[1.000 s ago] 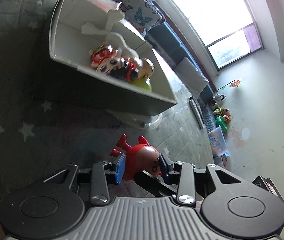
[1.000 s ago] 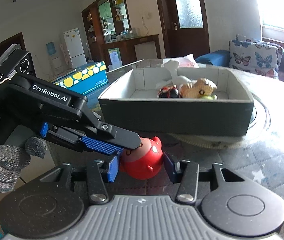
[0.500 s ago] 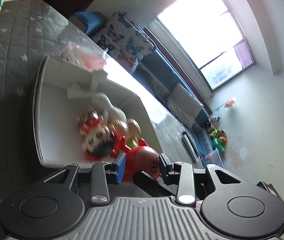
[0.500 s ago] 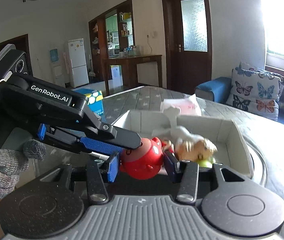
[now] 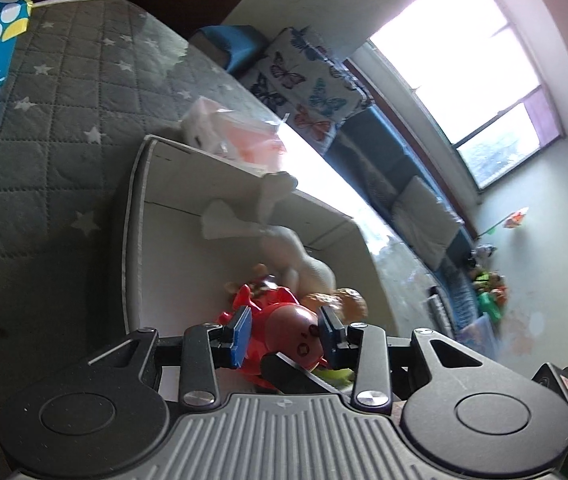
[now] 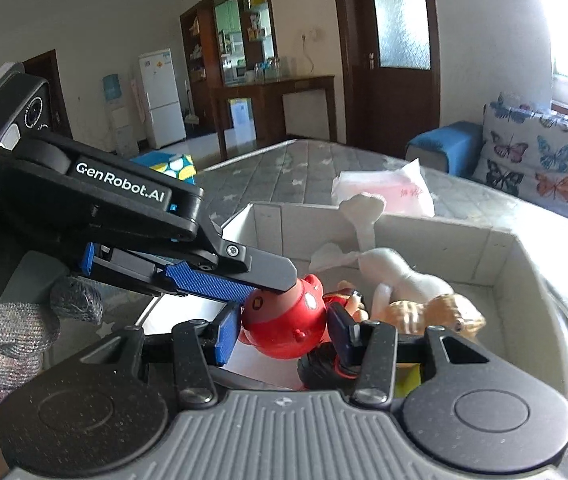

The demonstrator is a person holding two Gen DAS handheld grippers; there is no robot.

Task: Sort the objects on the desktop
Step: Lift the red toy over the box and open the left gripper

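toys in box, tissue pack behind — cushion beyond

Two close views from the grippers, looking down into one white box; left view tipped sideways, both showing the red toy.

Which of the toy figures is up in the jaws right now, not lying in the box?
The red round-bodied figure: both grippers clamp it above the box. The white figure and tan figure lie inside.
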